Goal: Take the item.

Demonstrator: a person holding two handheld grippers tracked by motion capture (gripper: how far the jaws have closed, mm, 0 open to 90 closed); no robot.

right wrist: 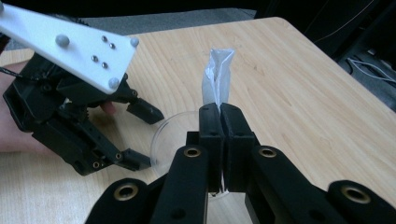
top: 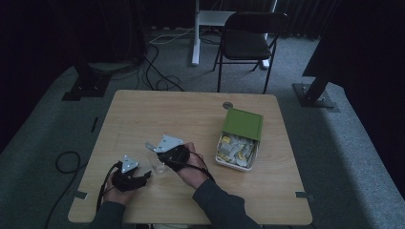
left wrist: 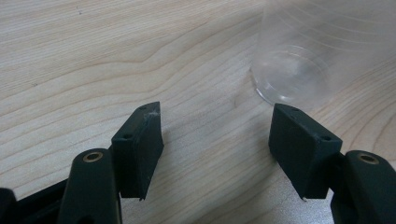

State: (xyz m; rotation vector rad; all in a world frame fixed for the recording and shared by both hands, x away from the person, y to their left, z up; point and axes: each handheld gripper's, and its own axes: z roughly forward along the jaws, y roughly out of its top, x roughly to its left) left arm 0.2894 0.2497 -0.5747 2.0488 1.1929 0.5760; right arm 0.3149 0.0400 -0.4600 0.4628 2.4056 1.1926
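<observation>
On the light wooden desk (top: 191, 114) a clear, thin-walled plastic cup (left wrist: 299, 56) stood upright near the person's edge, between the two hands. The right gripper (right wrist: 219, 112) had its two black jaws pressed fully together on a small, pale, translucent plastic sachet (right wrist: 217, 77), which stuck up beyond the jaw tips and hung over the open mouth of the cup. In the high view the right gripper (top: 165, 155) sat just beside the cup (top: 156, 164), with the sachet (top: 151, 146) showing as a small pale scrap at its tip.

The left gripper (left wrist: 215, 126) lay low over the desk with its jaws spread wide and nothing between them; the base of the cup stood just beyond its right-hand jaw, close to it, though whether they touched could not be told. From the right gripper view the left gripper (right wrist: 140, 135) reached towards the cup's rim (right wrist: 175, 123) with one jaw tip on either side of the near wall, and the grey three-cornered plate (right wrist: 70, 44) rode on top of it.

Well apart, at the right of the desk, stood a white box with a green hinged lid (top: 241, 138), open and holding many small yellow-and-white packets (top: 233, 148).
</observation>
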